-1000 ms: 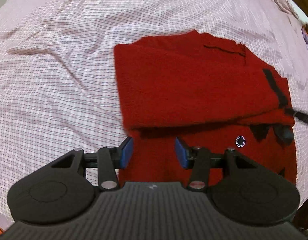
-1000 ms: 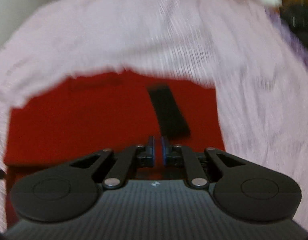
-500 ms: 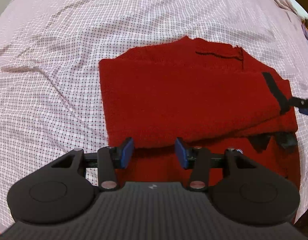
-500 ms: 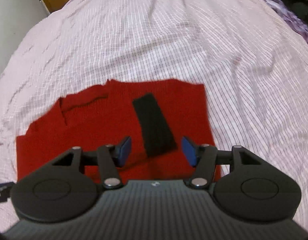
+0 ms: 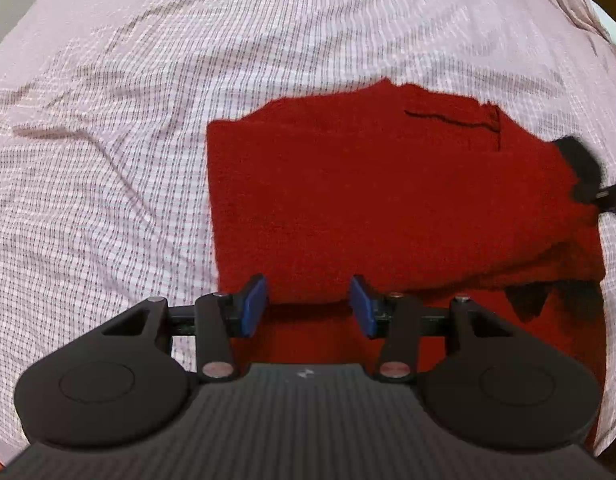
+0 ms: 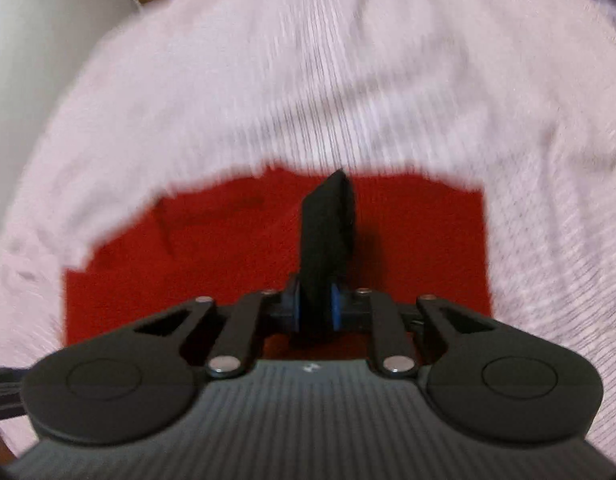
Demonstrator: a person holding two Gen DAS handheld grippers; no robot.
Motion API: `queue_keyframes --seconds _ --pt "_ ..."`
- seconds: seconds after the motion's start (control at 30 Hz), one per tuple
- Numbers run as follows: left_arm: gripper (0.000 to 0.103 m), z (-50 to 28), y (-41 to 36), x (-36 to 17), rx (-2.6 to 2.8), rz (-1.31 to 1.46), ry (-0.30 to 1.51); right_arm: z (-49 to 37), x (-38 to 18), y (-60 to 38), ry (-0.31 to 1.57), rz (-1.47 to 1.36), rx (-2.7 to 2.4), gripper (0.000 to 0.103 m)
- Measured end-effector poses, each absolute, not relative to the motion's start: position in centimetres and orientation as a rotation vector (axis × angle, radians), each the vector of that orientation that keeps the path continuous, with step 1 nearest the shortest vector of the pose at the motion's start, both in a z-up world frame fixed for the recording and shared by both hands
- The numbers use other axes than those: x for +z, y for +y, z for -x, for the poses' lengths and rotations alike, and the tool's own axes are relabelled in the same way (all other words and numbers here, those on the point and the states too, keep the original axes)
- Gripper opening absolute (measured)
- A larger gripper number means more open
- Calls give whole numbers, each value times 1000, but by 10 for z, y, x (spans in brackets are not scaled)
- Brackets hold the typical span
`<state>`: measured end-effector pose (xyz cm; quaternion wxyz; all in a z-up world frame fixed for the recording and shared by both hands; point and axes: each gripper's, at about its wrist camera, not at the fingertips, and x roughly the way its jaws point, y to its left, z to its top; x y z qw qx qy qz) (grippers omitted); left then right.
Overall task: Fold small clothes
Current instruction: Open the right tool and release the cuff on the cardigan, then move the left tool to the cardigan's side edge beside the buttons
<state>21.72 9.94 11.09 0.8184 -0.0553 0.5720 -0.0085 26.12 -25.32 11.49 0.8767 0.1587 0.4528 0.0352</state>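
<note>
Nearest to us, our right gripper is clamped on the black cuff, which stands up between the pads while the view blurs. We judge the main risk is dragging: if we pull the cuff too fast, the fold beneath may slide apart, or the thin band may slip out. Our left gripper hovers with its blue pads spread apart and empty, right at the near edge of the folded layer of the red sweater. Beyond, the sweater lies partly folded on the checked bedsheet.
</note>
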Motion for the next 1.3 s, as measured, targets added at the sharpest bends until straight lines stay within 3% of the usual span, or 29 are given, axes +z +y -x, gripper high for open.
queue_keyframes --seconds 0.13,0.4,0.53,0.67,0.93,1.03,1.13,1.3 --pt "54 -227 83 106 -35 79 1206 -236 127 -271 876 -276 -22 18" --pt "54 -247 52 66 9 -69 1198 -240 44 -285 1073 -150 -48 26" --pt "54 -252 46 62 52 -103 1195 -246 52 -285 1086 -117 -24 30" --pt "54 -245 45 77 93 -91 1204 -234 72 -300 1088 -157 20 44" --pt "54 -195 74 105 176 -18 1293 -169 93 -318 1163 -200 58 46" --pt "55 -172 91 108 176 23 1342 -142 91 -320 1213 -216 23 59" --pt "62 -153 107 100 150 33 1391 -120 82 -320 1255 -235 -12 59" --pt "62 -124 124 82 112 11 1479 -89 71 -318 1308 -262 -85 59"
